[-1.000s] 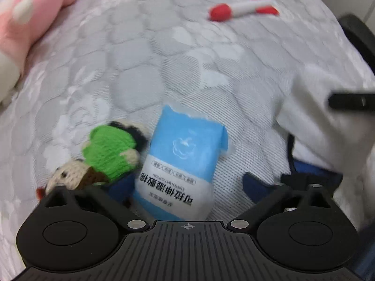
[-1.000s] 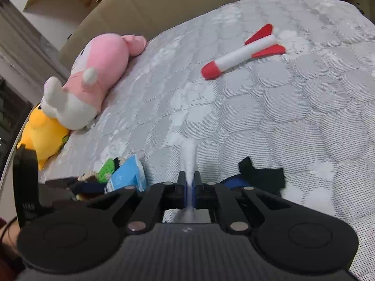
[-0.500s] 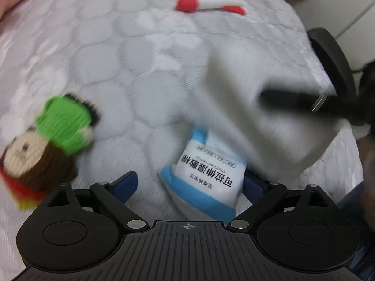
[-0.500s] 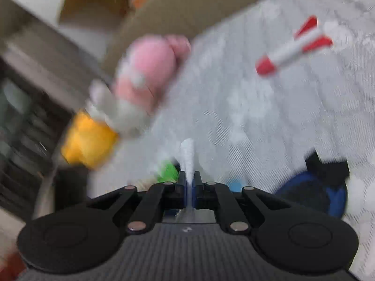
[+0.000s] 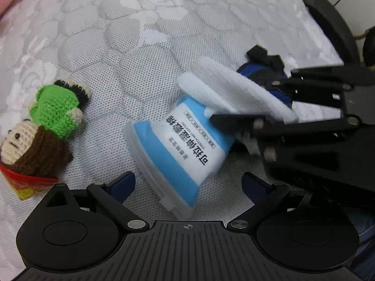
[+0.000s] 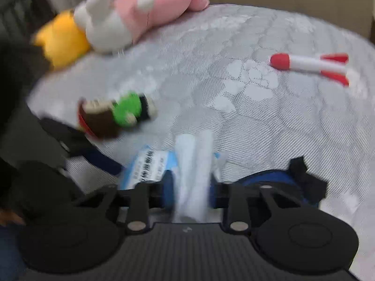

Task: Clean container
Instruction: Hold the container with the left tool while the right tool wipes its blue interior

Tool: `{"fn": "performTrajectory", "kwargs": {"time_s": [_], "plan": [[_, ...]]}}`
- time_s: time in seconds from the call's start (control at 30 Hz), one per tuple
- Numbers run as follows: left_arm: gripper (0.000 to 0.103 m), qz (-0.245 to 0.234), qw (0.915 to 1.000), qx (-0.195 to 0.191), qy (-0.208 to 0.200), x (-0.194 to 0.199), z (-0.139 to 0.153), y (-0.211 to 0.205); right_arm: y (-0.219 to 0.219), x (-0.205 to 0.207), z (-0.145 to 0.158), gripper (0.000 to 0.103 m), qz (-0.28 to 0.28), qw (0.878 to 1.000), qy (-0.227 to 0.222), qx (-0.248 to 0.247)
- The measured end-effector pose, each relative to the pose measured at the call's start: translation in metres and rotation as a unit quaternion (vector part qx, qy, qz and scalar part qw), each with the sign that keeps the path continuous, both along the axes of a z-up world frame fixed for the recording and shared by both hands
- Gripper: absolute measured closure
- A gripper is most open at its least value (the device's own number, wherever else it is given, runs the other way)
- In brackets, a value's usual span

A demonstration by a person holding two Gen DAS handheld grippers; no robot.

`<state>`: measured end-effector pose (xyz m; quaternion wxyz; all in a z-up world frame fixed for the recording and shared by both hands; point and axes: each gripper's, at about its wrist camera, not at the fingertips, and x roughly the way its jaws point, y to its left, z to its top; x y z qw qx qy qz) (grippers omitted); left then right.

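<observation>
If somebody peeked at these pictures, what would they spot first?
Probably the blue-and-white wet wipes packet lying on the grey mattress, right before the open left gripper. The right gripper holds a white wipe over it. Left of the packet lies a crocheted doll in green.

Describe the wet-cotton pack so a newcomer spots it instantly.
On the grey quilted mattress, look just ahead of the left hand-held gripper. The blue-and-white soft plastic pack lies there, right of the green crocheted doll; it alone carries black printed text.
</observation>
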<state>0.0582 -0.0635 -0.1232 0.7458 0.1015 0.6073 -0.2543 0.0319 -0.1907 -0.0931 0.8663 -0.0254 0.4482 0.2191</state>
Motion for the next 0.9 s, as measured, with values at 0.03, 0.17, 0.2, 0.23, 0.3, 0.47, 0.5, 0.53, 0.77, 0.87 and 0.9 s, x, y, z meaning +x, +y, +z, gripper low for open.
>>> {"fn": "performTrajectory", "kwargs": {"time_s": [0.03,0.17,0.2,0.23,0.3,0.47,0.5,0.53,0.77,0.87,0.9], "plan": [[0.003,0.003,1.0,-0.005,0.0,-0.001,0.004,0.004,-0.004,0.0,0.002,0.094,-0.013,1.0,-0.004,0.003],[0.001,0.003,0.9996,-0.028,0.01,0.002,0.019,0.025,-0.035,0.007,0.006,0.094,-0.084,0.995,0.007,0.06],[0.0,0.004,0.9996,-0.021,0.016,0.003,0.018,0.03,-0.039,0.009,0.005,0.094,-0.092,0.993,0.013,0.074],[0.0,0.014,0.9995,-0.013,0.024,0.006,0.015,0.037,-0.042,0.01,0.005,0.094,-0.095,0.99,0.026,0.105],[0.0,0.049,0.9976,-0.009,0.048,0.014,0.006,0.048,-0.043,0.013,0.006,0.094,-0.074,0.975,0.063,0.202],[0.0,0.032,0.996,0.006,0.083,0.017,-0.013,0.039,-0.005,0.014,-0.005,0.094,-0.01,0.974,0.101,0.203],[0.0,0.02,0.9963,0.008,0.083,0.015,-0.014,0.035,-0.001,0.014,-0.009,0.094,-0.009,0.978,0.103,0.18],[0.0,0.011,0.9966,0.006,0.082,0.013,-0.015,0.032,-0.001,0.014,-0.01,0.094,-0.01,0.979,0.103,0.174],[0.0,0.044,0.991,-0.076,0.101,0.036,-0.018,0.044,-0.039,0.017,-0.003,0.094,-0.112,0.981,0.08,0.136],[0.0,0.074,0.985,-0.107,0.114,0.05,-0.022,0.051,-0.047,0.021,-0.006,0.094,-0.135,0.978,0.084,0.135],[0.0,0.09,0.9813,-0.119,0.122,0.055,-0.025,0.052,-0.048,0.021,-0.005,0.094,-0.137,0.979,0.076,0.13]]}}
